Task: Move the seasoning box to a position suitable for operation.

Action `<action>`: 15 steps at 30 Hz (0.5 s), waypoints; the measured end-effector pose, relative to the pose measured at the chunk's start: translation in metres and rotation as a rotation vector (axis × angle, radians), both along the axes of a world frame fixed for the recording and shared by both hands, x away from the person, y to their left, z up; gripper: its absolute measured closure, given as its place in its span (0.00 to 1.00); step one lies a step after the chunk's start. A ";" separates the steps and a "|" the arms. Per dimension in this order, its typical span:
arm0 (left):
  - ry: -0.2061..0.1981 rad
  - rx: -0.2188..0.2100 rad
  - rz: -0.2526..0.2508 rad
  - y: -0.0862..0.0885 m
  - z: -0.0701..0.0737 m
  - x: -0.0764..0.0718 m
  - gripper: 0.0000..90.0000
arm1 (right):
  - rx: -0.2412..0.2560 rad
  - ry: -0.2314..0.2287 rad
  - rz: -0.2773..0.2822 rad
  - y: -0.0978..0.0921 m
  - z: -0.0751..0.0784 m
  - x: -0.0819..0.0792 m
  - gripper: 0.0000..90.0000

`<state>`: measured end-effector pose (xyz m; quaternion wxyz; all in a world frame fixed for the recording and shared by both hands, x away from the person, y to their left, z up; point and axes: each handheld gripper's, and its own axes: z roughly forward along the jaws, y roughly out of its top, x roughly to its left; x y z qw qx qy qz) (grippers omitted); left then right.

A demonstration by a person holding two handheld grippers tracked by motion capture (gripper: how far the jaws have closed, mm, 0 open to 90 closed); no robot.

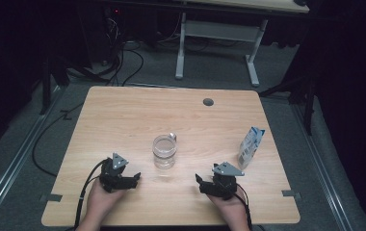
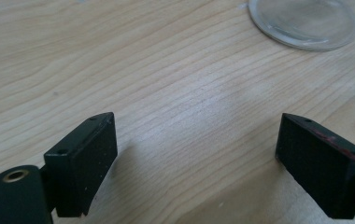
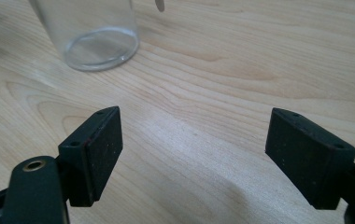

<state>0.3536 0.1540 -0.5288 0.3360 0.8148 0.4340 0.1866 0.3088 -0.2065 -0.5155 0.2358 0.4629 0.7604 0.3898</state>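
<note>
— Item one, leftmost?

— Left gripper (image 1: 132, 179), held in the person's left hand (image 1: 100, 201) low over the near left part of the wooden table (image 1: 137, 110). Jaws spread wide, pointing toward the table's middle; nothing between them but bare wood grain, as the left gripper view confirms (image 2: 196, 154). Grey three-cornered plate on top, black cable trailing off the near edge.

— Next entry?

— Clear glass jar (image 1: 164, 151), upright, empty as far as can be told, standing at the table's near centre. It sits between the two grippers and a little beyond them, touching neither. Its round base appears at the upper right of the left gripper view (image 2: 304, 21) and at the upper left of the right gripper view (image 3: 94, 32).

— Then?

— Right gripper (image 1: 201, 184), held in the right hand (image 1: 231, 211), low over the near right part of the table. Jaws likewise wide apart and holding nothing (image 3: 194, 149), aimed leftward toward the jar.

— Anything further right?

— Small blue-and-white carton (image 1: 250, 146), upright near the right edge, just beyond the right gripper and apart from it.

— Remaining fixtures?

— Round grey cable grommet (image 1: 208, 102) in the far part of the tabletop; white desk frame (image 1: 219, 33) on the floor beyond.
</note>
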 end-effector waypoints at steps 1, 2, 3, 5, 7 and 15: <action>-0.003 -0.019 -0.002 0.002 0.002 -0.002 0.13 | 0.001 -0.003 0.000 0.000 0.001 -0.002 0.23; -0.003 -0.019 -0.002 0.002 0.002 -0.002 0.13 | 0.001 -0.005 -0.004 -0.001 0.002 -0.003 0.24; 0.006 -0.053 -0.012 0.004 0.003 -0.003 0.12 | 0.004 -0.011 -0.006 -0.002 0.003 -0.005 0.26; 0.019 -0.079 -0.025 0.006 0.005 -0.002 0.09 | -0.004 -0.024 -0.014 -0.006 0.003 -0.008 0.31; 0.014 -0.083 -0.026 0.007 0.005 -0.003 0.07 | 0.009 -0.030 -0.025 -0.010 0.002 -0.010 0.34; 0.038 -0.081 -0.045 0.006 0.004 -0.003 0.06 | 0.032 0.008 -0.049 -0.022 -0.003 -0.010 0.39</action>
